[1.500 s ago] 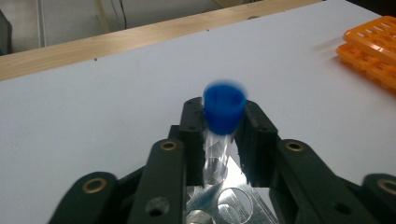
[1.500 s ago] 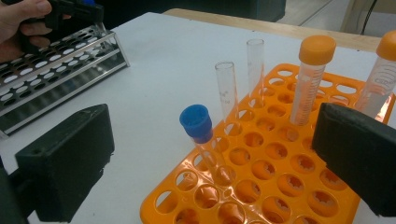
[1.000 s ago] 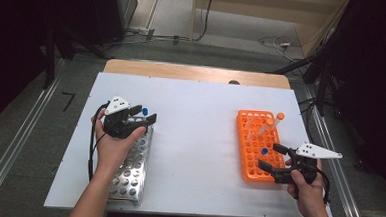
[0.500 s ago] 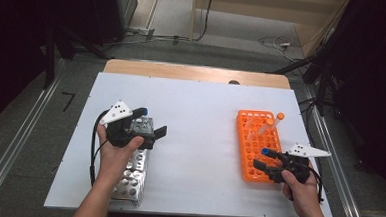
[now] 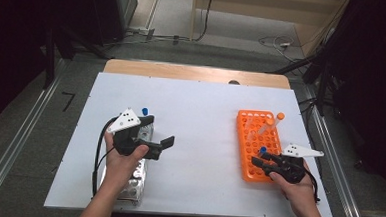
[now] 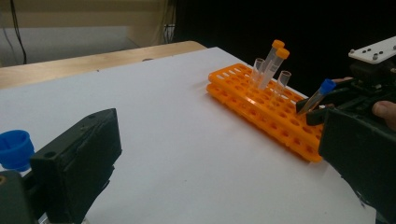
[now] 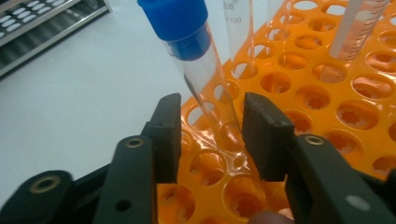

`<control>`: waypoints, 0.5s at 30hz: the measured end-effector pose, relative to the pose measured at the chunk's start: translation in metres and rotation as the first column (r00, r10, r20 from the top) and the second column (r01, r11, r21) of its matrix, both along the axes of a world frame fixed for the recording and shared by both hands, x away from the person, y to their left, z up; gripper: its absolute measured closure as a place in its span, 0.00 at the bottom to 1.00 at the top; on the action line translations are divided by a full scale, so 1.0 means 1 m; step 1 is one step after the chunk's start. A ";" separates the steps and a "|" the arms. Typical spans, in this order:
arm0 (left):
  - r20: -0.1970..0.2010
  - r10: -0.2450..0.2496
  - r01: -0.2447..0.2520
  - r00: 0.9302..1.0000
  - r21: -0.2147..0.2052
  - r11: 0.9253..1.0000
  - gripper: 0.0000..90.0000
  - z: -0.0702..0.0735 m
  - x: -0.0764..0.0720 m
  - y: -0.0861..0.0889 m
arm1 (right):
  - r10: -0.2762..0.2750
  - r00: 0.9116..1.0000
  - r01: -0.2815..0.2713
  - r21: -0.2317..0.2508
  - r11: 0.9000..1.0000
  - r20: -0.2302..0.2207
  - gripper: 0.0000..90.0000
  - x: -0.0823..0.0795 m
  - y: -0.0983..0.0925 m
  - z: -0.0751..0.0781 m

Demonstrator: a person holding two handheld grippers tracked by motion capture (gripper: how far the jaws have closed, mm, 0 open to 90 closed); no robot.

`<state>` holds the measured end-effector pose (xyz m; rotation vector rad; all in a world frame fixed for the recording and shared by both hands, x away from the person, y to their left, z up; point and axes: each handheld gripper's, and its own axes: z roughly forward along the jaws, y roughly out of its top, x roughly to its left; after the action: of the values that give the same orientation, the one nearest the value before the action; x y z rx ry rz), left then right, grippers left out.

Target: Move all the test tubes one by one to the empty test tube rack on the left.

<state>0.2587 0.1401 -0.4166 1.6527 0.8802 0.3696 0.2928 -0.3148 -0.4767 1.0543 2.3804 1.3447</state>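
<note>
My left gripper [image 5: 159, 131] [image 6: 219, 140] hovers open over the far end of a metal tube rack [image 5: 132, 183]. Its jaws have just been opening and nothing lies between them. A blue-capped tube [image 5: 144, 110] [image 6: 14, 149] stands in that rack just behind it. My right gripper [image 5: 257, 159] [image 7: 210, 126] is at the near left corner of the orange rack [image 5: 257, 137] [image 7: 327, 93]. Its jaws have just been closing around a leaning blue-capped tube [image 5: 262, 150] [image 7: 205, 84]. A gap remains at the left pad.
Two orange-capped tubes [image 5: 279, 116] [image 6: 275, 51] and some uncapped ones lean in the far part of the orange rack [image 6: 261, 100]. The white table [image 5: 200, 119] lies between the two racks. A wooden strip [image 5: 193, 71] runs along its far edge.
The left gripper has drawn to the right off the blue-capped tube in the metal rack and spread its jaws. The right jaws have narrowed around the tube in the orange rack.
</note>
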 end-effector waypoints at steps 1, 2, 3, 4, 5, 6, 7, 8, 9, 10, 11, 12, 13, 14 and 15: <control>-0.002 -0.001 0.001 1.000 0.002 1.000 0.00 0.000 0.000 0.000 | -0.007 1.000 0.007 -0.003 1.000 0.003 0.66 0.000 0.000 0.000; -0.003 -0.003 0.003 1.000 0.002 1.000 0.00 0.000 0.000 -0.001 | -0.014 1.000 0.015 -0.011 1.000 0.009 0.69 0.000 0.000 0.000; -0.003 -0.004 0.004 1.000 0.002 1.000 0.00 0.000 0.000 -0.001 | -0.021 1.000 0.021 -0.019 1.000 0.014 0.71 -0.001 0.001 0.000; -0.003 -0.004 0.004 1.000 0.002 1.000 0.00 0.000 0.000 -0.001 | -0.026 0.999 0.026 -0.024 0.999 0.021 0.73 -0.001 0.001 0.000; -0.003 -0.005 0.005 1.000 0.002 1.000 0.00 0.000 -0.001 -0.001 | -0.032 0.999 0.033 -0.033 0.999 0.031 0.75 -0.001 0.002 0.000; -0.004 -0.005 0.005 1.000 0.001 1.000 0.00 0.000 -0.001 -0.001 | -0.034 0.998 0.036 -0.044 0.998 0.045 0.76 -0.002 0.003 -0.001; -0.005 -0.005 0.005 1.000 0.000 1.000 0.00 0.000 0.000 -0.001 | -0.034 0.998 0.037 -0.050 0.998 0.054 0.77 -0.003 0.004 -0.001; -0.007 -0.005 0.005 1.000 0.000 1.000 0.00 0.000 0.000 -0.001 | -0.035 0.998 0.039 -0.058 0.998 0.059 0.78 -0.003 0.005 -0.001; -0.007 -0.006 0.006 1.000 0.001 1.000 0.00 -0.001 -0.001 -0.001 | -0.040 0.997 0.044 -0.067 0.997 0.065 0.80 -0.003 0.005 -0.001; -0.007 -0.006 0.006 1.000 0.001 1.000 0.00 -0.001 -0.001 -0.001 | -0.040 0.997 0.045 -0.070 0.997 0.072 0.81 -0.003 0.006 -0.001; -0.007 -0.007 0.007 1.000 0.002 1.000 0.00 -0.001 -0.001 -0.002 | -0.041 0.996 0.047 -0.075 0.996 0.074 0.81 -0.003 0.006 -0.001; -0.006 -0.007 0.007 1.000 0.004 1.000 0.00 -0.001 -0.001 -0.002 | -0.043 0.996 0.049 -0.077 0.996 0.075 0.82 -0.003 0.007 -0.001; -0.005 -0.007 0.007 1.000 0.005 1.000 0.00 -0.001 -0.001 -0.002 | -0.046 0.996 0.052 -0.080 0.995 0.081 0.82 -0.003 0.007 -0.001; -0.002 -0.005 0.005 1.000 0.007 1.000 0.00 -0.001 -0.001 -0.003 | -0.051 0.995 0.058 -0.084 0.995 0.084 0.83 -0.003 0.007 0.000; 0.005 -0.001 0.001 1.000 0.017 1.000 0.00 0.000 -0.001 -0.004 | -0.058 0.995 0.064 -0.082 0.995 0.079 0.83 -0.002 0.007 0.000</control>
<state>0.2573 0.1364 -0.4168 1.6669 0.8745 0.3806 0.2904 -0.3073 -0.4762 1.0254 2.3090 1.2299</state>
